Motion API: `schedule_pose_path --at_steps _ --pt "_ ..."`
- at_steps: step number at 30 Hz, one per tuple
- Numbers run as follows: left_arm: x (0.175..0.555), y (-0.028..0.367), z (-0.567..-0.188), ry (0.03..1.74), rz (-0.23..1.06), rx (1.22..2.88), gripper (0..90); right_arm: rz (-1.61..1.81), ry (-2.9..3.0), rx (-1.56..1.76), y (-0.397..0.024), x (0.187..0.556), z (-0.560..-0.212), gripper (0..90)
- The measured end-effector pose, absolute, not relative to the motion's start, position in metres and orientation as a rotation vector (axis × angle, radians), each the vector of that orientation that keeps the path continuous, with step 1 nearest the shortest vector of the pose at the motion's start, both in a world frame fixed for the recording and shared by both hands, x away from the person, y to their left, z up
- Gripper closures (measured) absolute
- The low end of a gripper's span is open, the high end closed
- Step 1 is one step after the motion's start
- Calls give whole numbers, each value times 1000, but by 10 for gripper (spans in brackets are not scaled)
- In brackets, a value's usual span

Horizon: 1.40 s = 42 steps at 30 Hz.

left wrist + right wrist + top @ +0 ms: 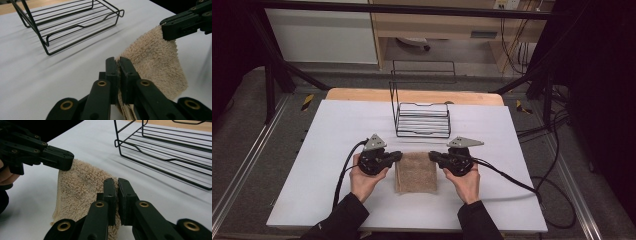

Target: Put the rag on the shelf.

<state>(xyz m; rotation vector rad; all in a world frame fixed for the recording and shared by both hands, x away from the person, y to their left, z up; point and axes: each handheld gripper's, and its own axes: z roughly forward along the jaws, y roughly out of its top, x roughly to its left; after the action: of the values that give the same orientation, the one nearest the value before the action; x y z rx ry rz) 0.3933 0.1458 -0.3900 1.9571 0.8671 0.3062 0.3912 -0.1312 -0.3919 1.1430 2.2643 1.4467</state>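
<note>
While the person's two sleeved forearms come in from the near edge of the white table (pixel 337 125), each hand holds a black gripper over the middle of it. The left hand (pixel 364 181) carries the left gripper (pixel 398 156), and the right hand (pixel 468 182) carries the right gripper (pixel 432 156); the two point toward each other across a beige towel (pixel 416 172).

From the left gripper view, the left gripper's (pixel 119 65) jaws are pressed together on a corner of the towel (pixel 155 57), with folded cloth edge showing between and below them. From the right gripper view, the right gripper's (pixel 117 185) jaws are likewise clamped on the opposite far corner of the towel (pixel 80 187), a thin sliver of gap left between the pads where the cloth sits. Each view shows the other gripper farther off, biting its own corner.

Seen from above, the towel is a small folded rectangle, its far edge raised between the two grippers and its near part resting on the table.

Just beyond the towel stands a black wire rack (pixel 422 120), with a slatted bottom and a tall wire back, apart from both grippers. A strip of bare wood (pixel 362 94) runs along the far edge of the table, and cables trail off to either side.
</note>
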Motion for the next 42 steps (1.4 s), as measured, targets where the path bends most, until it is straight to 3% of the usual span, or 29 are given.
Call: schedule_pose_path --at_steps 42 --pt "383 149 -341 796 393 1833 859 1576 2073 1013 -136 376 -343 858"
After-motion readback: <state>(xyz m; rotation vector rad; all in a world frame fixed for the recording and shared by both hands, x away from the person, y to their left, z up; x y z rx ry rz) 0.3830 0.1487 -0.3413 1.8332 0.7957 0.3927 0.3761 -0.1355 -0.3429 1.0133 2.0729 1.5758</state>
